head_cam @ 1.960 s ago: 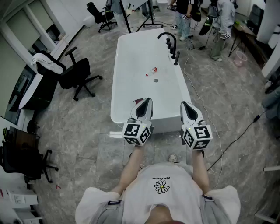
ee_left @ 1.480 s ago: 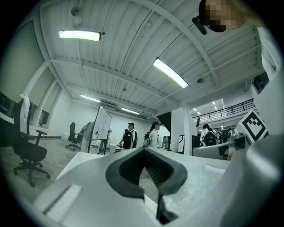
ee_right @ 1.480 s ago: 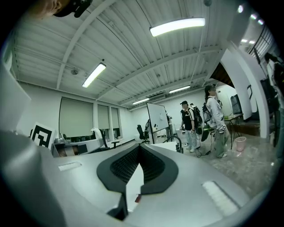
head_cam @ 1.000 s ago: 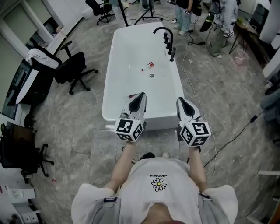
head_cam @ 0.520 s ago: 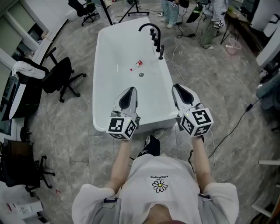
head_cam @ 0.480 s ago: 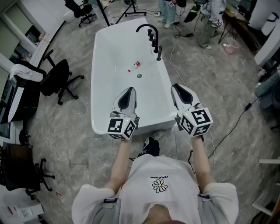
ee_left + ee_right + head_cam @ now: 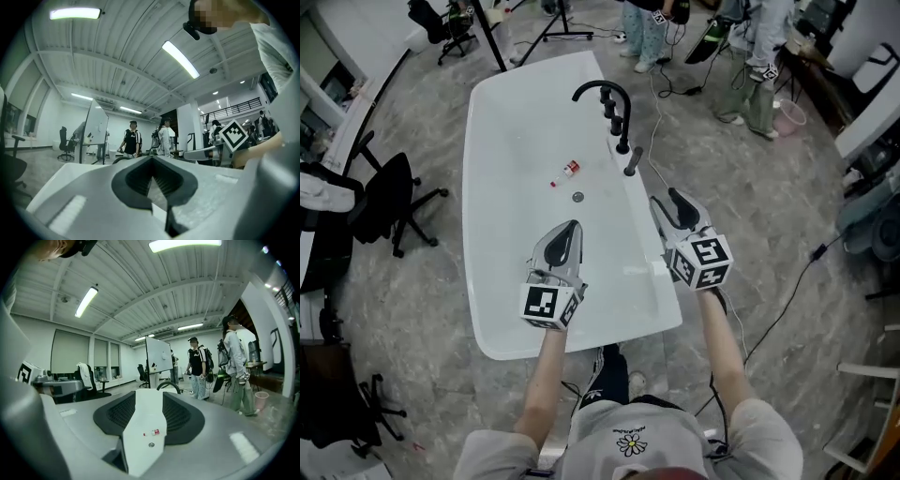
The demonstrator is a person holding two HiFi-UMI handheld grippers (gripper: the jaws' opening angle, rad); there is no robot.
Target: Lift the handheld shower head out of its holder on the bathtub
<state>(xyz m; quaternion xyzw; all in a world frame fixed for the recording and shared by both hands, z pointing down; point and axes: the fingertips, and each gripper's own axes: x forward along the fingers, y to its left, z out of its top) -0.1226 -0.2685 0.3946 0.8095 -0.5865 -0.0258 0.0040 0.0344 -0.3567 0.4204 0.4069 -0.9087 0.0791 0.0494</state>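
Observation:
The white bathtub (image 7: 492, 178) runs away from me, with a black arched faucet (image 7: 602, 94) and black knobs on its right rim. The handheld shower head (image 7: 632, 161), a dark slim wand, stands upright in its holder on that rim, just this side of the knobs. My right gripper (image 7: 672, 208) hovers open over the right rim, a short way short of the shower head, holding nothing. In the right gripper view the right gripper (image 7: 149, 394) frames the tub. My left gripper (image 7: 565, 234) is shut and empty over the basin; the left gripper (image 7: 152, 165) points level across the room.
A small red-and-white bottle (image 7: 568, 170) and the drain (image 7: 577, 197) lie on the tub floor. Several people (image 7: 759, 56) stand beyond the tub's far end. Office chairs (image 7: 389, 197) stand left, a cable (image 7: 787, 300) trails on the floor right.
The tub has come much closer. Both grippers now hang over it, the left above the basin and the right above the right rim nearer the shower head. Jaws unchanged.

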